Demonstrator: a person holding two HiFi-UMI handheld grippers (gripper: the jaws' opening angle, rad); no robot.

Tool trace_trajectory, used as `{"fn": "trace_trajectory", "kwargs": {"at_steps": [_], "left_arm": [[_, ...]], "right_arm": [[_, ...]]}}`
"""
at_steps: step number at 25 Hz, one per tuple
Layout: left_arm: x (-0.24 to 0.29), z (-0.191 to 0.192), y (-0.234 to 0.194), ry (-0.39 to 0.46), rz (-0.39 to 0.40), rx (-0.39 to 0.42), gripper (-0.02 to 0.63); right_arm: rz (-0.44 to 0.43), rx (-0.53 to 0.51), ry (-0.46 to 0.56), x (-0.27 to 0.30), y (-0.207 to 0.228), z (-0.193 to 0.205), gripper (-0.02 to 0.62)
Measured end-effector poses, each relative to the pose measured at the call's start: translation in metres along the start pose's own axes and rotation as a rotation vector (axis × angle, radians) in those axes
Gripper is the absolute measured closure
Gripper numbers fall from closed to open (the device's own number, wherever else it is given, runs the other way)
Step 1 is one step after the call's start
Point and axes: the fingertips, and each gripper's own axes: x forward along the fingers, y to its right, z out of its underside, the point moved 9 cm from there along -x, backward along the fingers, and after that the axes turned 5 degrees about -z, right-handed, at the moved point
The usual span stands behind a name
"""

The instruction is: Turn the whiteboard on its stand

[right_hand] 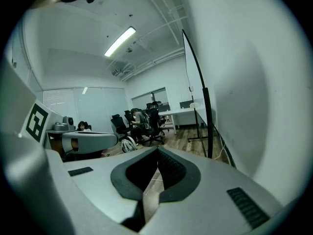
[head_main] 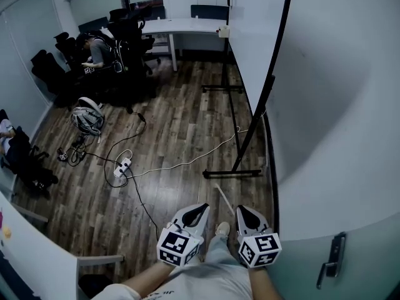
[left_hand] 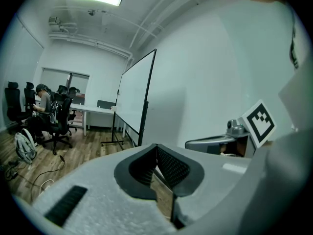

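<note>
The whiteboard (head_main: 256,36) stands on a black wheeled stand (head_main: 232,173) close to the right-hand wall, seen nearly edge-on from the head view. It also shows as a white panel in the left gripper view, whiteboard (left_hand: 134,94), and as a thin dark edge in the right gripper view, whiteboard (right_hand: 198,92). Both grippers are held low in front of the person, well short of the board. The left gripper (head_main: 201,209) is shut and holds nothing. The right gripper (head_main: 242,212) is shut too, nothing between its pads.
A white wall (head_main: 337,105) runs along the right, with a door handle (head_main: 332,258) near the bottom. Cables and a power strip (head_main: 122,167) lie on the wood floor. Office chairs and a seated person (head_main: 94,52) are at the far left, a white desk (head_main: 181,25) behind.
</note>
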Motion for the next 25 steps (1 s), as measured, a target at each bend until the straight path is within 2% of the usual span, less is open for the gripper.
{"fn": "trace_trajectory", "kwargs": {"at_steps": [9, 16, 21, 25], "left_arm": [[0.101, -0.044, -0.015, 0.027, -0.031, 0.005, 0.595], [0.165, -0.065, -0.013, 0.038, -0.048, 0.011, 0.595], [0.195, -0.071, -0.009, 0.047, -0.055, 0.002, 0.595], [0.205, -0.08, -0.015, 0.042, -0.059, 0.002, 0.595]], "right_arm": [[-0.04, -0.032, 0.01, 0.058, 0.086, -0.058, 0.589], [-0.047, -0.04, 0.028, 0.079, 0.145, -0.084, 0.589], [-0.039, -0.043, 0.028, 0.087, 0.176, -0.091, 0.589], [-0.044, -0.036, 0.021, 0.097, 0.183, -0.098, 0.589]]}}
